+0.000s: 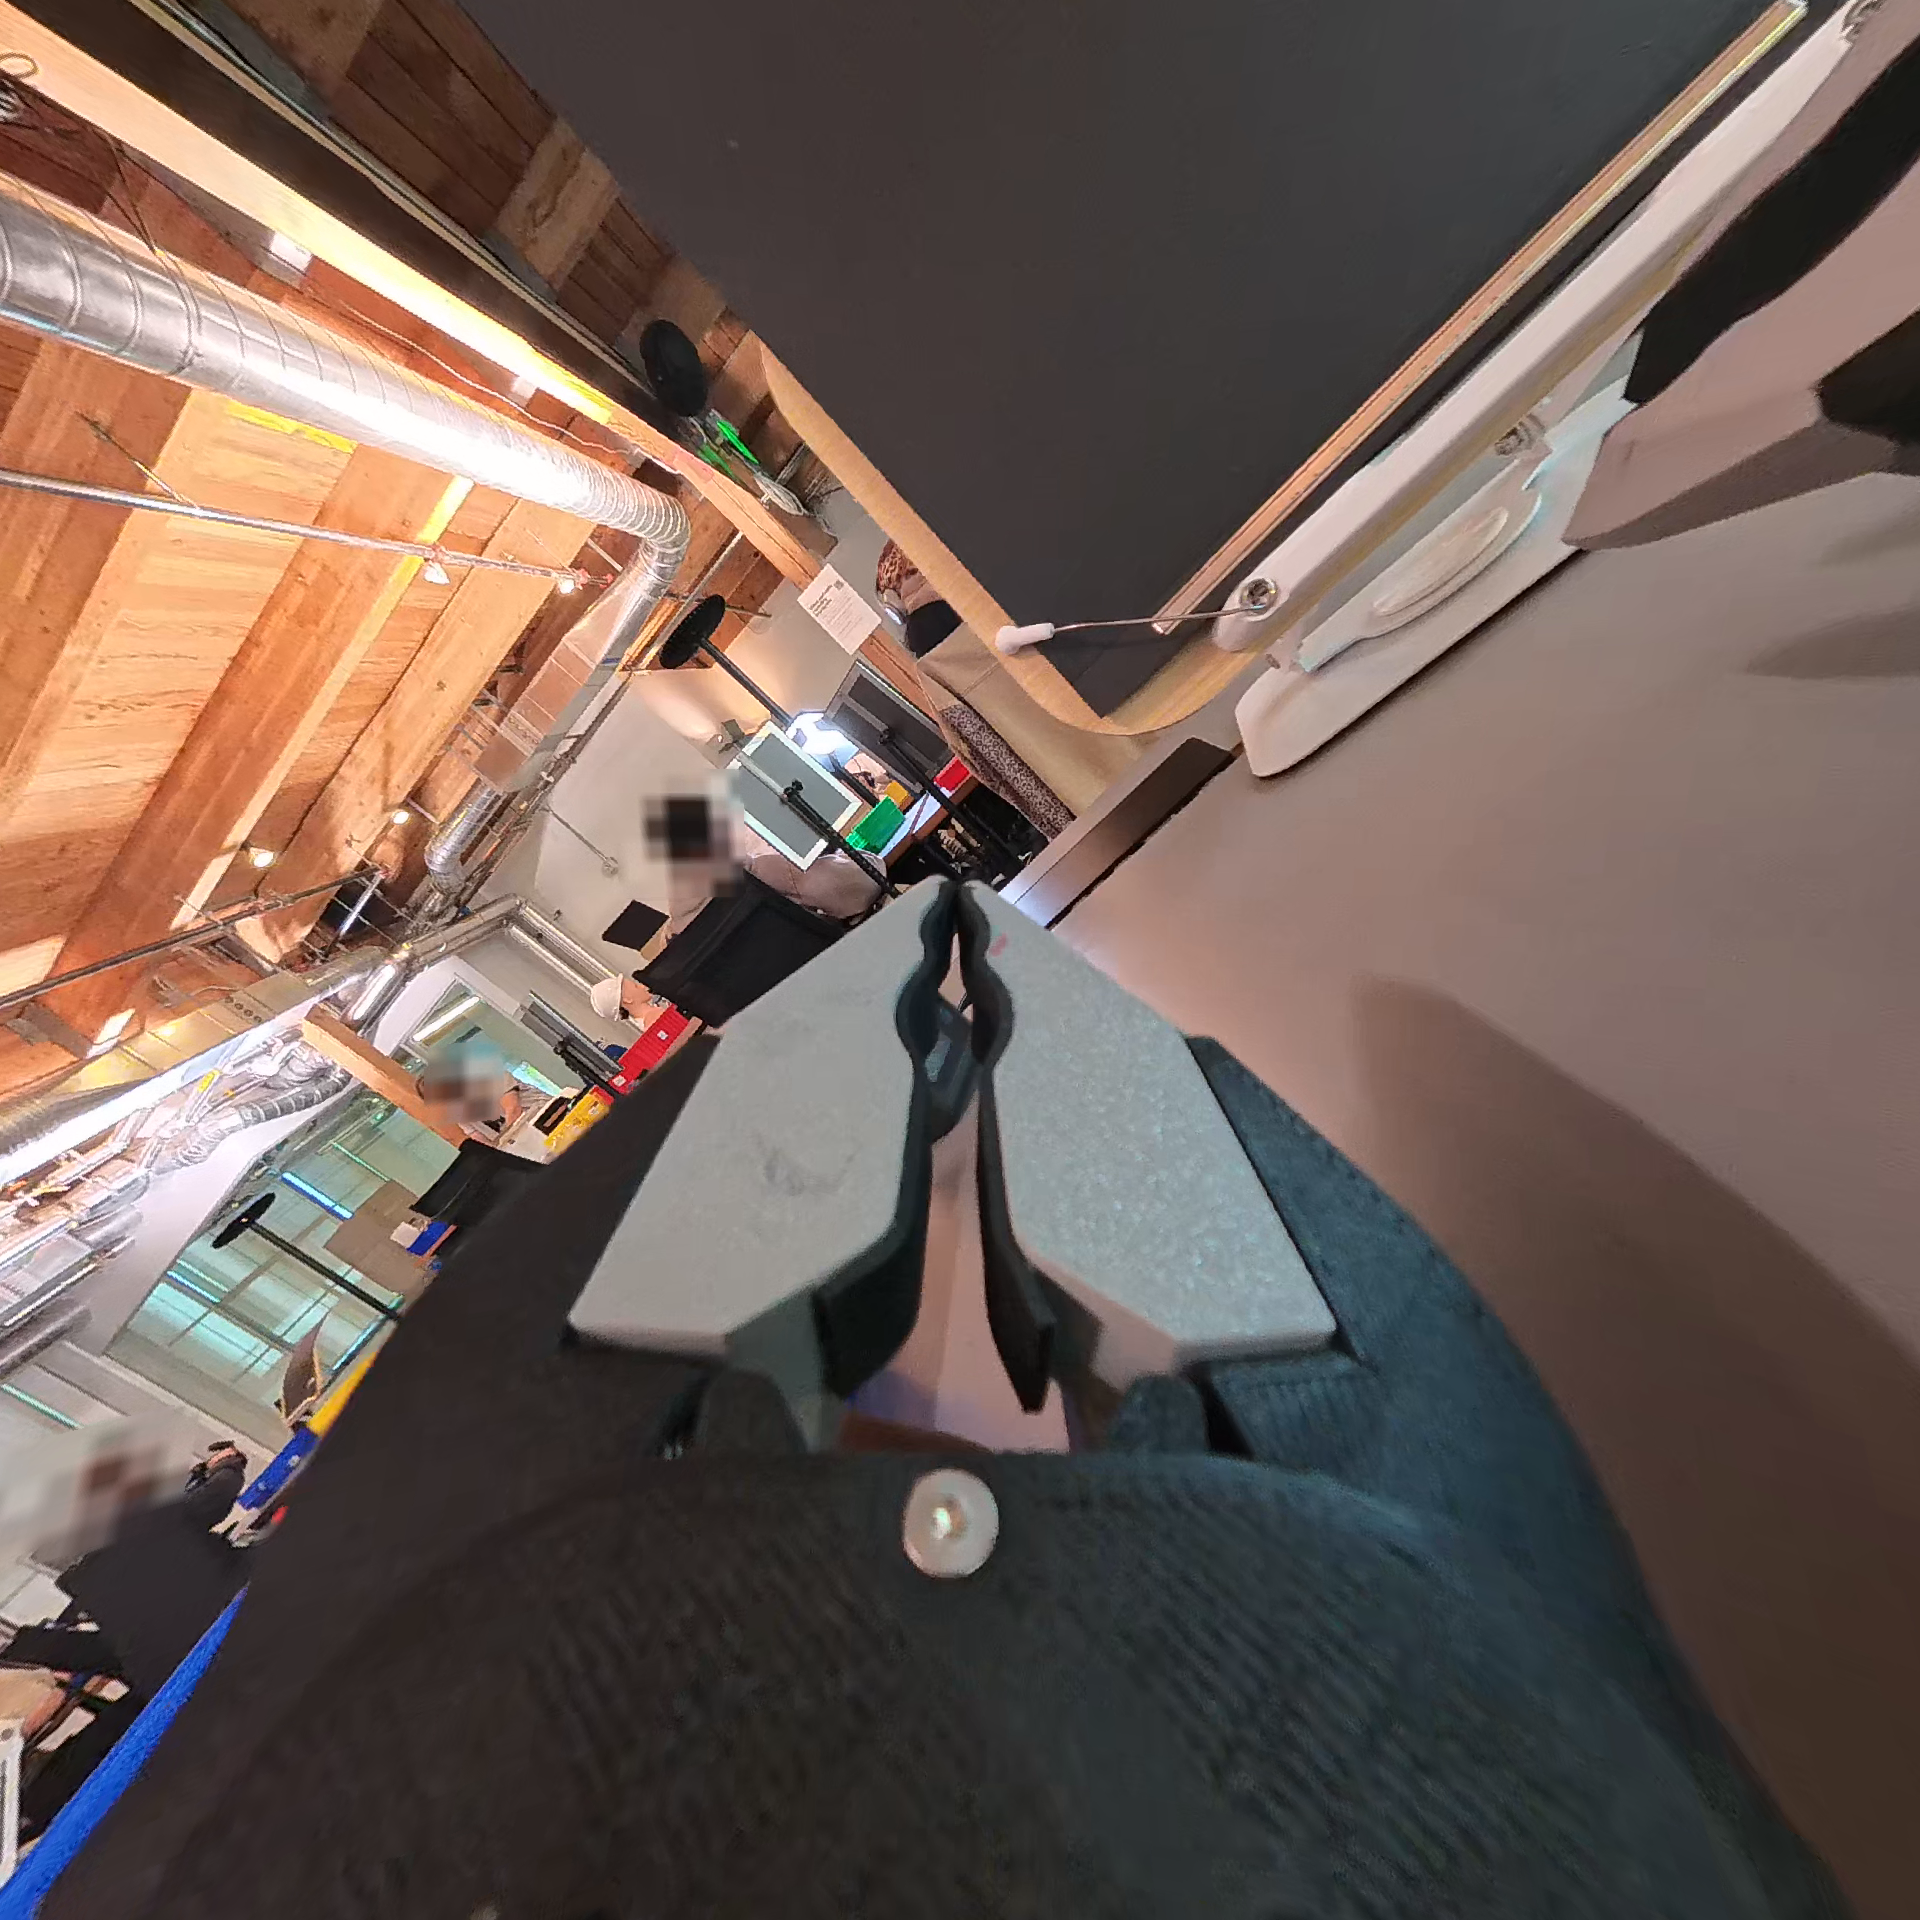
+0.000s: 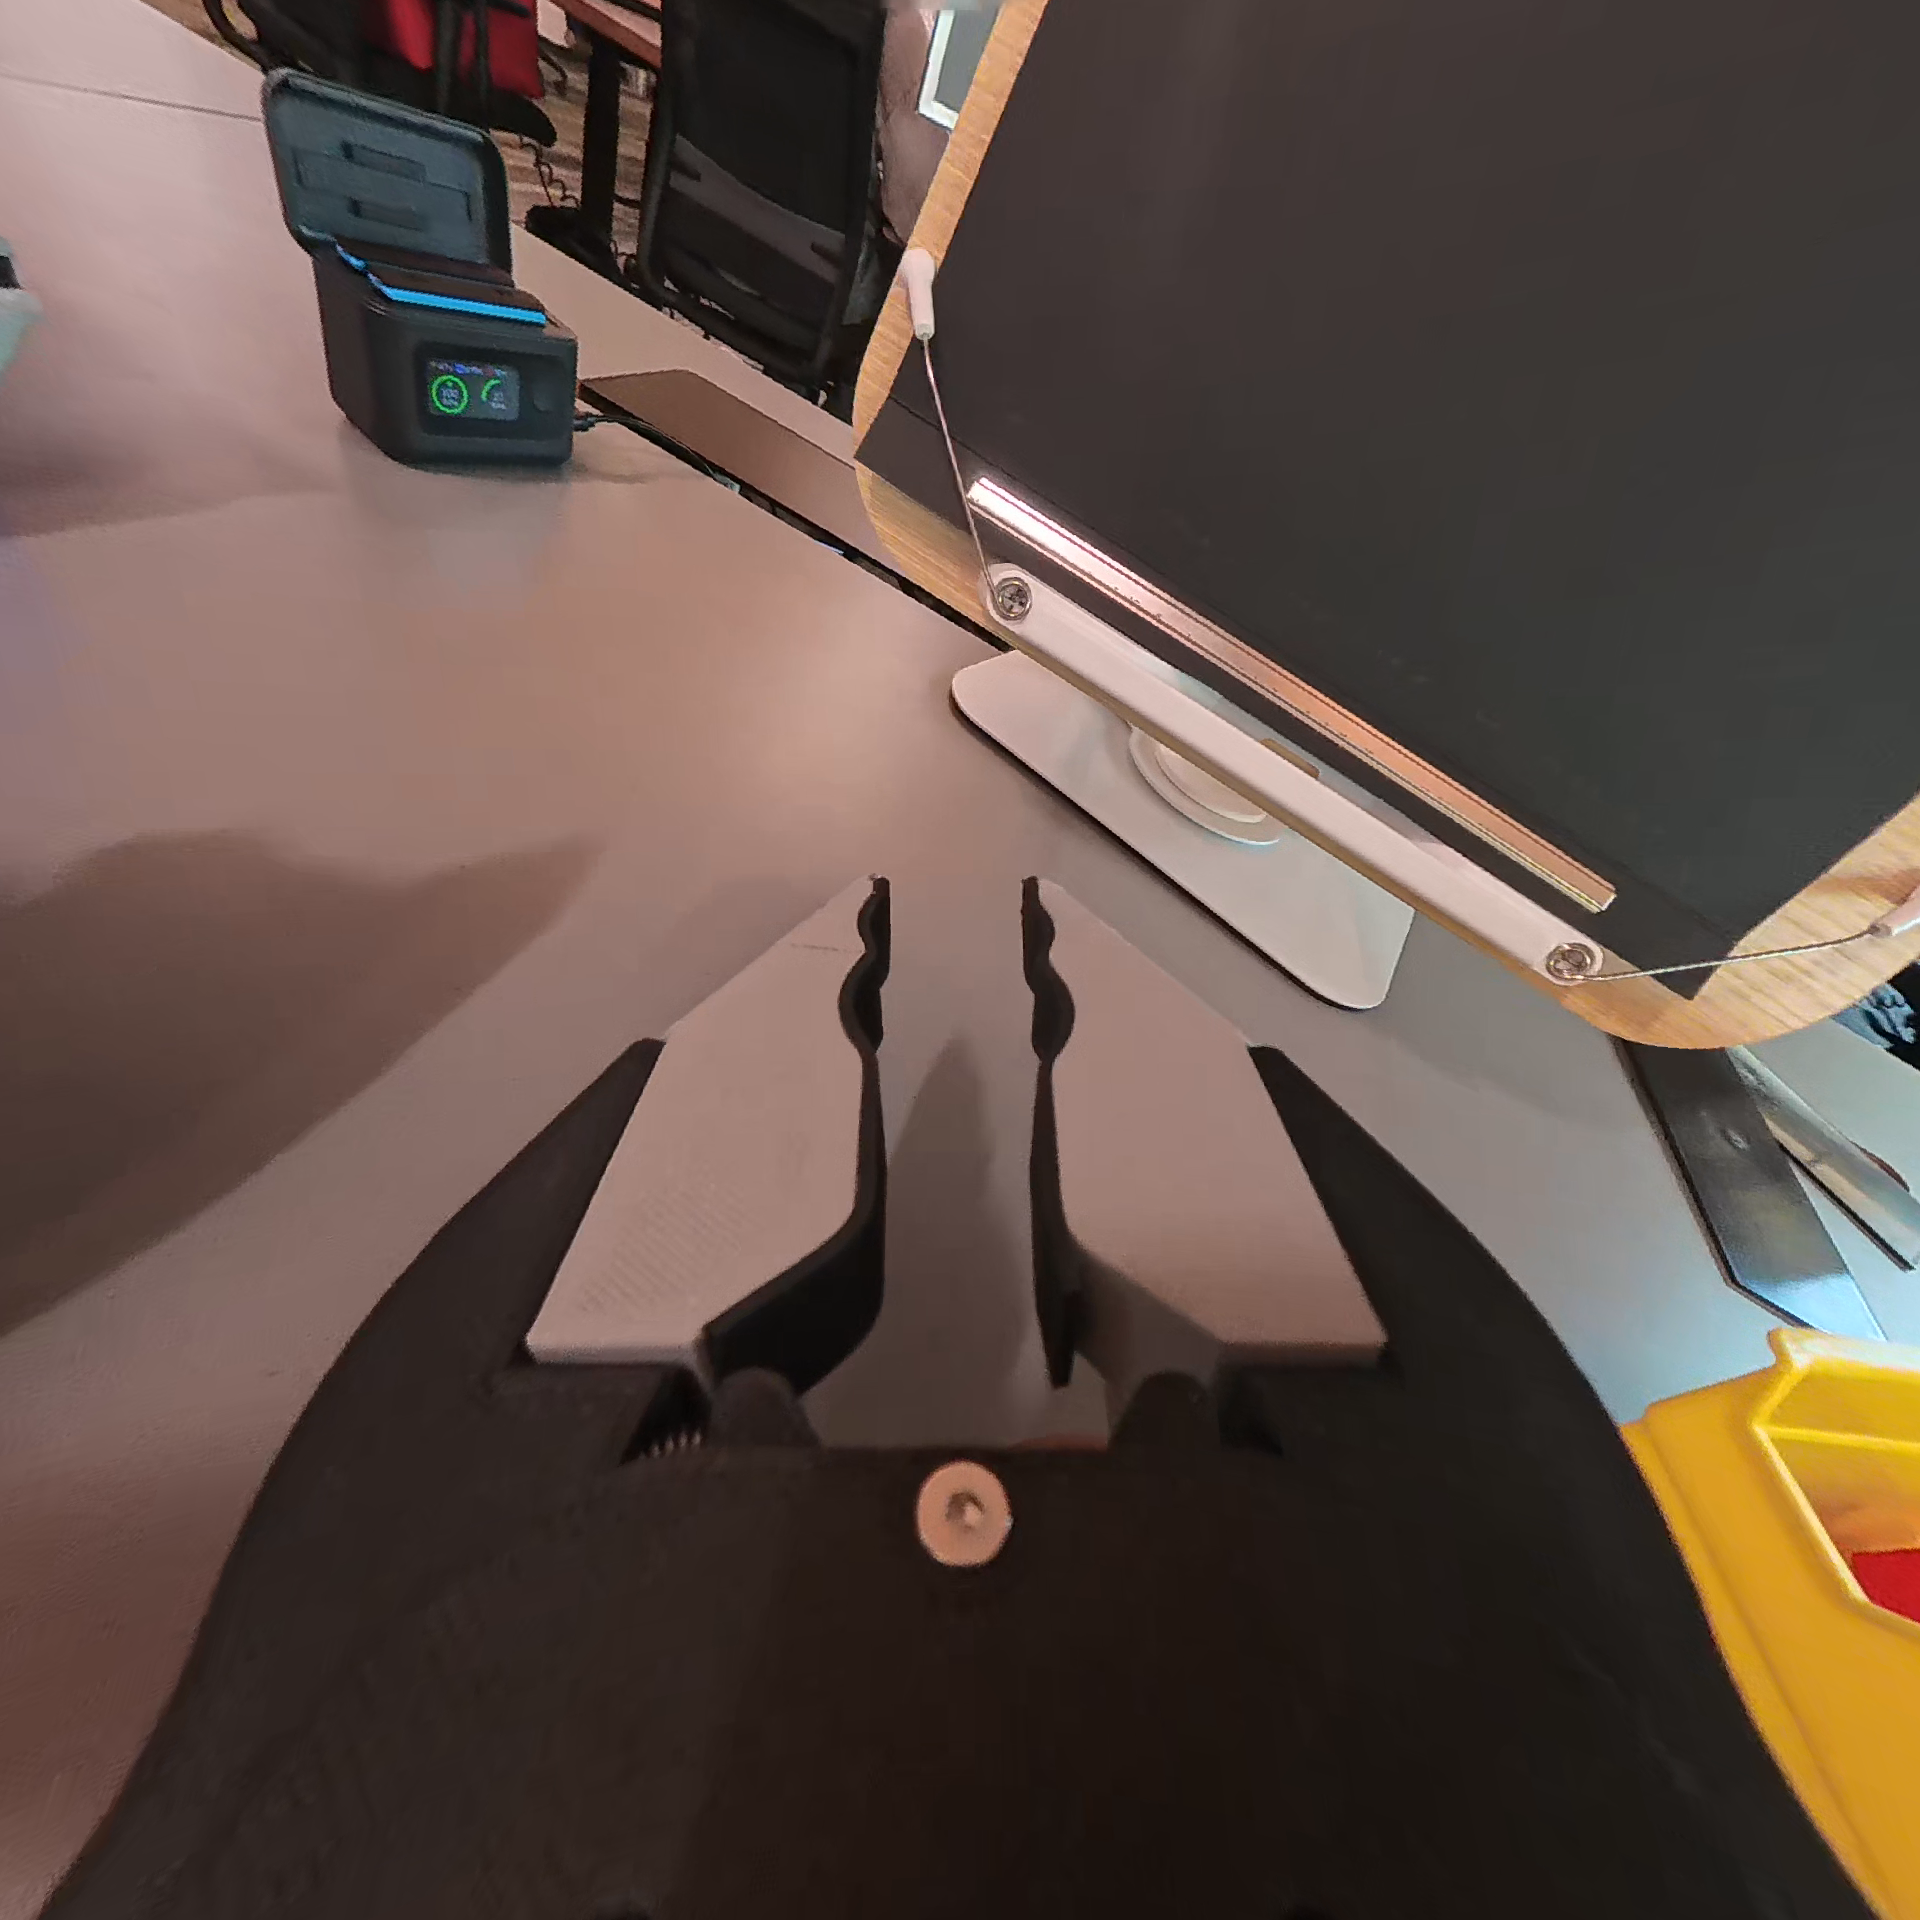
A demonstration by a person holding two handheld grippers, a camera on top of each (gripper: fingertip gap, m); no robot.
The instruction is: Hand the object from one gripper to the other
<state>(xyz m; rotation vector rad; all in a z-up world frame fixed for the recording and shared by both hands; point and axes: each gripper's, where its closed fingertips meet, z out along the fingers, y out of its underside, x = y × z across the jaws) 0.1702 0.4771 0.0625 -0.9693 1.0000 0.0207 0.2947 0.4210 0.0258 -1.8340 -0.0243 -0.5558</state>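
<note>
In the left wrist view my left gripper [image 1: 957, 896] is shut, its fingertips touching. A small dark object [image 1: 948, 1049] sits pinched in the wavy pocket between the black pads; most of it is hidden, so I cannot tell its shape. The gripper is rolled sideways over the brown table [image 1: 1507, 1039]. In the right wrist view my right gripper [image 2: 956, 894] is open and empty, its jaws a hand's width apart, low over the table [image 2: 520, 727]. Neither gripper shows in the other's view.
A black board with a wooden rim [image 2: 1403, 364] stands on a white base plate [image 2: 1195, 842] just ahead and right of the right gripper. A black case with a lit screen [image 2: 447, 353] stands far left. A yellow bin [image 2: 1787, 1538] is at the near right. People stand in the background [image 1: 717, 904]. About 15 centimeters separates my left fingertips from my right.
</note>
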